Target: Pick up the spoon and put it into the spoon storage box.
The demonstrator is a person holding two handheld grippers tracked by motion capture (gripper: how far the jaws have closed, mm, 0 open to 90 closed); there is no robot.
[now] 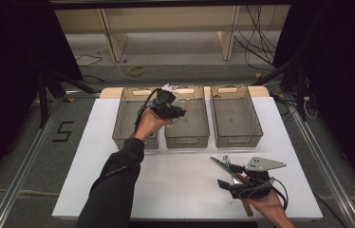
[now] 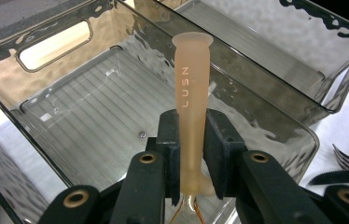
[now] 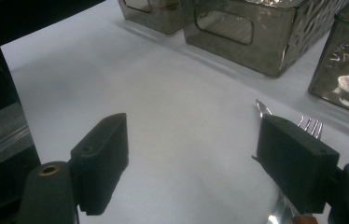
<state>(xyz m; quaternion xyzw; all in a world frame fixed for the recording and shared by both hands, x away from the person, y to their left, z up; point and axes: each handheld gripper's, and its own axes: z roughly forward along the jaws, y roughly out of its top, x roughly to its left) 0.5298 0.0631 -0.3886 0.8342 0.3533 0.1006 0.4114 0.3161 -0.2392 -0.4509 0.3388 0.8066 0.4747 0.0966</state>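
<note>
Over the bin (image 2: 93, 116), left hand-held gripper (image 2: 192, 140) clamps handle (image 2: 191, 84).

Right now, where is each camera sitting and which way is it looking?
High view: above the person's side, facing forward and down on the white table; forearms and both grippers show.
Left gripper view: rides the left gripper, whose jaws clamp a peach-coloured handle over the middle bin.
Right gripper view: rides the right gripper, jaws open.
Both gripper views share the fork.
</note>
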